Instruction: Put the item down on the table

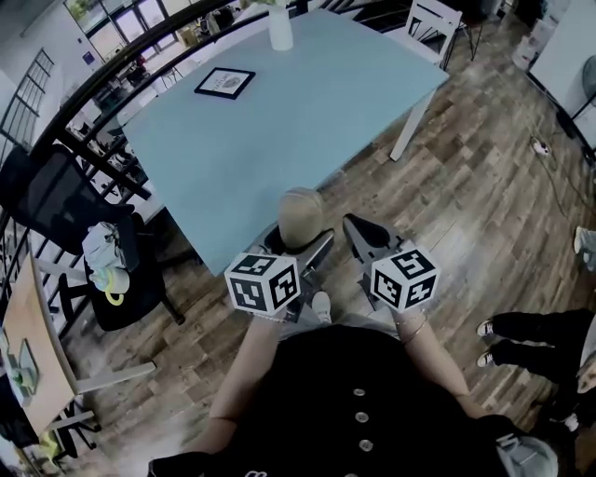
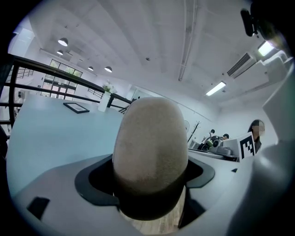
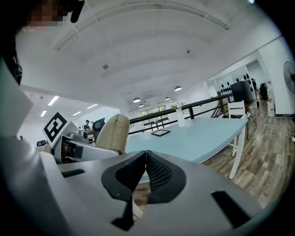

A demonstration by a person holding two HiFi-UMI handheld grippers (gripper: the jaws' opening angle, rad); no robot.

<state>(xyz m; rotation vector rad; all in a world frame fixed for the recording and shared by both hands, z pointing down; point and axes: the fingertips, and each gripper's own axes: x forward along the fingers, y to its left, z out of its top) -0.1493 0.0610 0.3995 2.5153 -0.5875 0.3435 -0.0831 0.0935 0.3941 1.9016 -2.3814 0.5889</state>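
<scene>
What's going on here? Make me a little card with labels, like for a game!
Held item: tan, fuzzy egg-shaped object
Left gripper: shut on the egg-shaped object
Right gripper: shut, nothing in it
Where: at the near edge of the light blue table, not set down yet
Also on table: black-framed picture, white vase

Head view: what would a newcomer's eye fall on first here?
First comes the beige egg-shaped item, clamped in the left gripper at the near edge of the light blue table. Next is the right gripper beside it, shut and empty. At the table's far side are a framed picture and a white vase.
</scene>
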